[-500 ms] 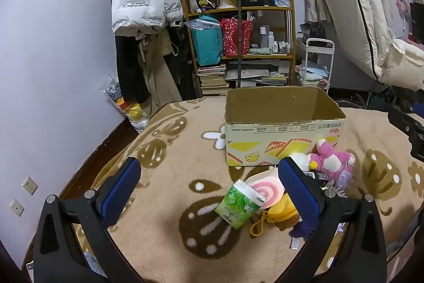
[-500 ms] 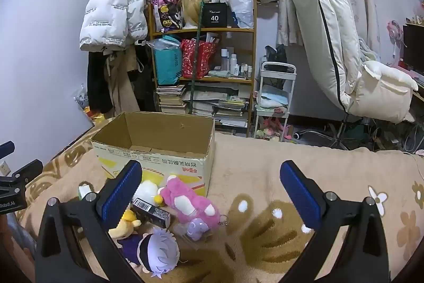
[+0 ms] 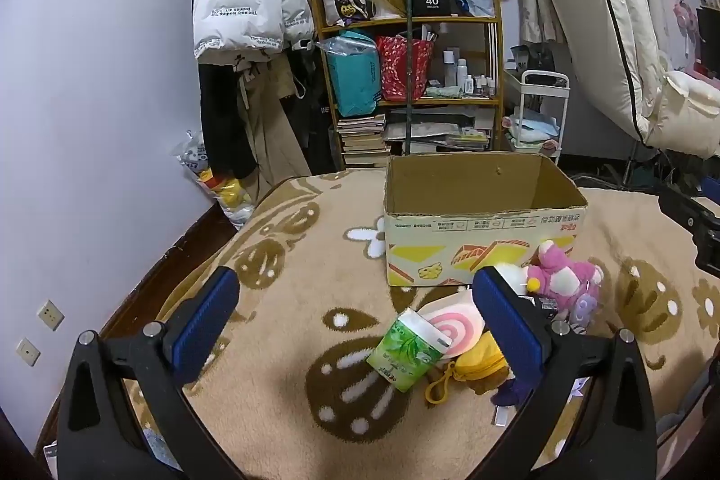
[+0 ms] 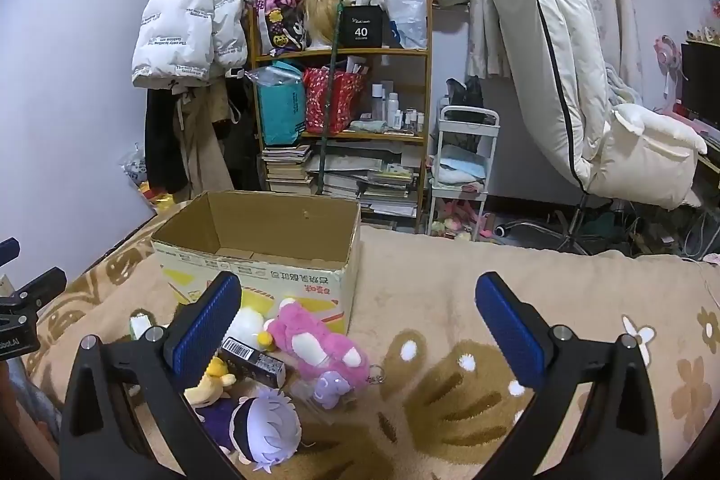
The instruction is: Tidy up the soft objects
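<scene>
An open cardboard box (image 3: 483, 228) (image 4: 265, 255) stands on the beige patterned blanket (image 3: 288, 300). Soft toys lie in front of it: a pink plush (image 3: 562, 277) (image 4: 315, 345), a yellow plush (image 3: 477, 363) (image 4: 209, 385), a pink swirl cushion (image 3: 454, 329), a small purple charm (image 4: 330, 385) and a white-haired doll (image 4: 265, 426). A green tissue pack (image 3: 405, 349) and a black barcode box (image 4: 254, 358) lie among them. My left gripper (image 3: 355, 309) is open and empty, left of the pile. My right gripper (image 4: 357, 313) is open and empty above the pink plush.
A cluttered bookshelf (image 3: 409, 84), hanging white jacket (image 3: 243, 7) and a white recliner chair (image 4: 580, 75) stand behind the bed. A small white trolley (image 4: 463, 165) is beside the shelf. The blanket (image 4: 517, 300) extends to the right of the box.
</scene>
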